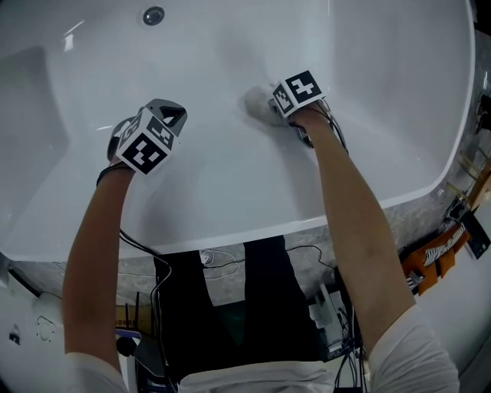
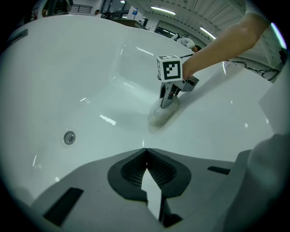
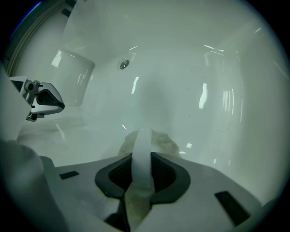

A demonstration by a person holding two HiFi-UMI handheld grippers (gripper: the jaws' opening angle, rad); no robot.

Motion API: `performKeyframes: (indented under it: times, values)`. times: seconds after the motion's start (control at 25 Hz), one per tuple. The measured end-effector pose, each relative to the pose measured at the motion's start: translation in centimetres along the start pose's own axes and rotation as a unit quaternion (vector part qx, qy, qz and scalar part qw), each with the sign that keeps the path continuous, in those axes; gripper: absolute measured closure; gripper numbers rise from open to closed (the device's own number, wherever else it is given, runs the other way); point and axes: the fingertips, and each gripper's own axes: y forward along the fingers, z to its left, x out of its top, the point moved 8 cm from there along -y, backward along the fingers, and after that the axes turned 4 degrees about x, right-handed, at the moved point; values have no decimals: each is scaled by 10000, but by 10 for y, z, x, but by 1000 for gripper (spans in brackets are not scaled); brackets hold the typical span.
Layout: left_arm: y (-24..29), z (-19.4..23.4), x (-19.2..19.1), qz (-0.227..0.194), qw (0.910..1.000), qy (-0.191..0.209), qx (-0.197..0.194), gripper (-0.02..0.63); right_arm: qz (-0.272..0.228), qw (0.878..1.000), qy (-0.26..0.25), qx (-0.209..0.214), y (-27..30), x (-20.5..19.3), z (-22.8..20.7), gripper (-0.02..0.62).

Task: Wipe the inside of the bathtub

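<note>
The white bathtub (image 1: 230, 184) fills the head view, with a round metal fitting (image 1: 153, 15) at its far wall. My right gripper (image 1: 290, 106) is shut on a pale wiping cloth (image 1: 257, 102) and presses it against the tub's inner surface. In the right gripper view the cloth (image 3: 156, 139) bulges out past the jaws of the right gripper (image 3: 141, 156), a white band running down between them. My left gripper (image 1: 147, 137) hovers over the tub floor to the left. Its jaws (image 2: 144, 152) meet at the tips with nothing between them. From there I see the right gripper (image 2: 168, 93) on the cloth (image 2: 159, 117).
A grey stone ledge (image 1: 399, 215) runs along the tub's near rim. An orange tool (image 1: 437, 253) and cables (image 1: 230, 261) lie below it on the right. The left gripper's body (image 3: 43, 102) shows at the left of the right gripper view.
</note>
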Motion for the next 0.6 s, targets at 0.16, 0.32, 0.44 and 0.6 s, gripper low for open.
performKeyframes:
  times: [0.16, 0.32, 0.44, 0.6]
  values:
    - [-23, 12, -24, -64, 10000, -39, 61, 594, 6, 9999, -68, 79, 6, 16, 39, 499]
    - [-41, 25, -48, -65, 9999, -40, 94, 594, 1, 9998, -109, 183, 19, 35, 75, 499]
    - [-48, 37, -71, -76, 9998, -112, 121, 594, 12, 9994, -173, 283, 35, 50, 104, 499]
    - [-65, 49, -106, -86, 9996, -209, 166, 594, 25, 9990, -275, 363, 52, 71, 147, 499]
